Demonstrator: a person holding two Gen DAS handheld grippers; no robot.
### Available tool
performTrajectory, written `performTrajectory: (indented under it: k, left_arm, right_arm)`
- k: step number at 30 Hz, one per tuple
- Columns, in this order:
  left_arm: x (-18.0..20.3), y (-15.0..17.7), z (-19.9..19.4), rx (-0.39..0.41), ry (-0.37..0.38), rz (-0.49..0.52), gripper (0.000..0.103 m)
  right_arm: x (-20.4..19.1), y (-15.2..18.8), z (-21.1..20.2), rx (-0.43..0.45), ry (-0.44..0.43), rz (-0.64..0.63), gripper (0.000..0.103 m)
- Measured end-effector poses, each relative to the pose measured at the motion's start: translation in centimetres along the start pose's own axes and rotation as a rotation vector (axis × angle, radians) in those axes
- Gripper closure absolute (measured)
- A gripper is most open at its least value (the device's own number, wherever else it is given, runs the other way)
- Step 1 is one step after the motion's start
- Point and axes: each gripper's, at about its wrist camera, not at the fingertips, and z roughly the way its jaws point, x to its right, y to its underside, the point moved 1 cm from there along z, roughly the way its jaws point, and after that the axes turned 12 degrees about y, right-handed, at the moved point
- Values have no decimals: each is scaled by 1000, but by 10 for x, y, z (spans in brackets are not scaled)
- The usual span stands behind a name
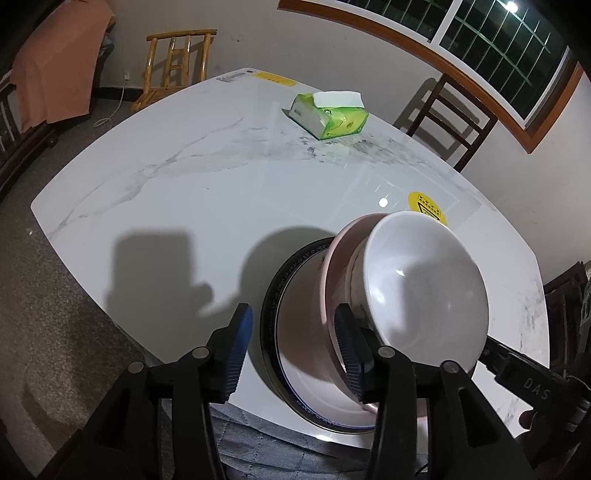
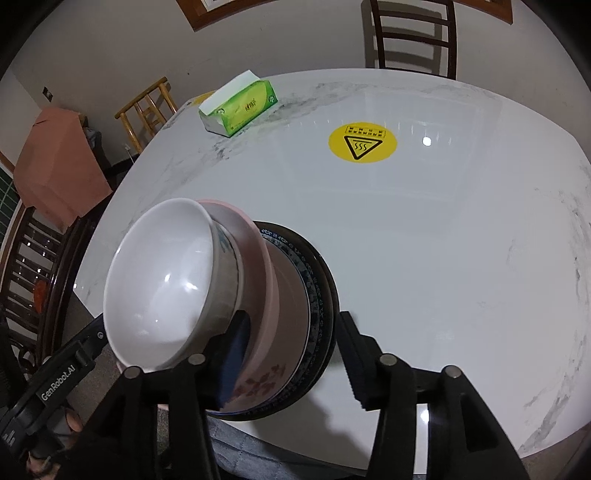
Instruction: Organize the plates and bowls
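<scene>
A stack stands near the front edge of the white marble table (image 1: 177, 192) (image 2: 461, 258): a dark-rimmed plate (image 1: 267, 314) (image 2: 328, 317) at the bottom, a blue-patterned plate (image 2: 312, 295) on it, then a pink bowl (image 1: 304, 317) (image 2: 275, 306), with a white bowl (image 1: 424, 291) (image 2: 162, 280) on top. My left gripper (image 1: 295, 347) is open; its jaws straddle the stack's left rim without pressing on it. At the opposite side, my right gripper (image 2: 293, 360) is open around the rims of the plates and the pink bowl. Each gripper's black body shows at the other view's lower edge.
A green tissue box (image 1: 328, 114) (image 2: 240, 107) lies at the table's far side. A round yellow heat-warning sticker (image 2: 362, 142) (image 1: 428, 210) is stuck beyond the stack. A dark chair (image 1: 447, 118) (image 2: 413, 33) and a light wooden chair (image 1: 173, 62) stand behind the table.
</scene>
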Motion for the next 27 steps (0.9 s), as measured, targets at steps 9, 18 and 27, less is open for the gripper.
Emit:
performTrajectory:
  k: [9, 18, 27]
  left_arm:
    - [11, 5, -24, 66, -4, 56, 48]
    - [32, 34, -51, 167, -81, 163, 28]
    - [57, 59, -48, 161, -133, 215, 13]
  right_arm:
    - [13, 18, -29, 83, -21, -17, 37]
    - [14, 53, -38, 166, -42, -91, 18]
    - [8, 84, -50, 198, -27, -151, 17]
